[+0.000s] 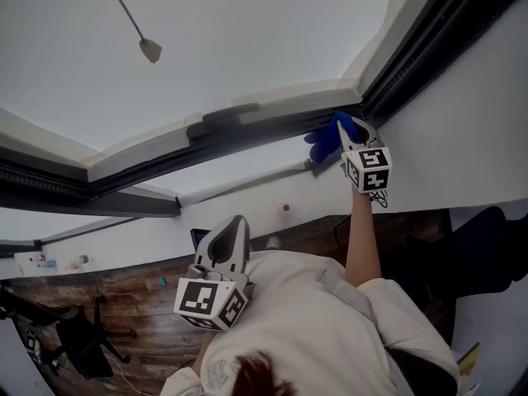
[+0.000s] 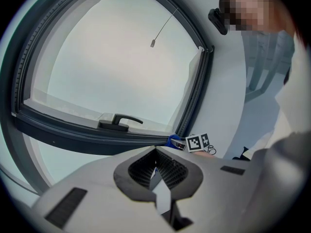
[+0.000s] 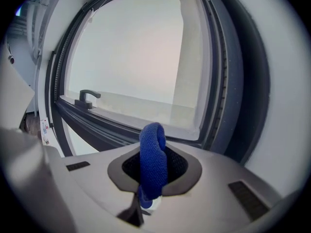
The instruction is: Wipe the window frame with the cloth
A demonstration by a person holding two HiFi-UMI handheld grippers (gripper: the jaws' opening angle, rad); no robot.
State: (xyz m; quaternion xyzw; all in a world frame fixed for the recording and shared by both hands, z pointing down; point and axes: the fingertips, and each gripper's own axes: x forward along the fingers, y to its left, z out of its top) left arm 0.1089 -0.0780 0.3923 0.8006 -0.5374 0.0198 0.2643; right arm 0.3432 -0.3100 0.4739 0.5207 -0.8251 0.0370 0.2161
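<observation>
Window frame [image 1: 247,130]: dark, noted overhead in head view. Left claw [image 2: 156,154] held low nr person's chest, well apart from frame; clenched, nothing gripped. Right claw [image 1: 351,134] raised to frame's corner, clamped on blue cloth [image 3: 153,159]. Handle [image 2: 116,122] seen on frame's lower rail. Cloth held at corner where rails meet.

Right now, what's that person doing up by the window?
A person is holding a tool in each hand. The right tool is shut on a blue cloth and reaches up to a corner of the dark window frame, where the cloth looks pressed against it for wiping. The left tool is held low near the person's chest, shut and empty.
</observation>
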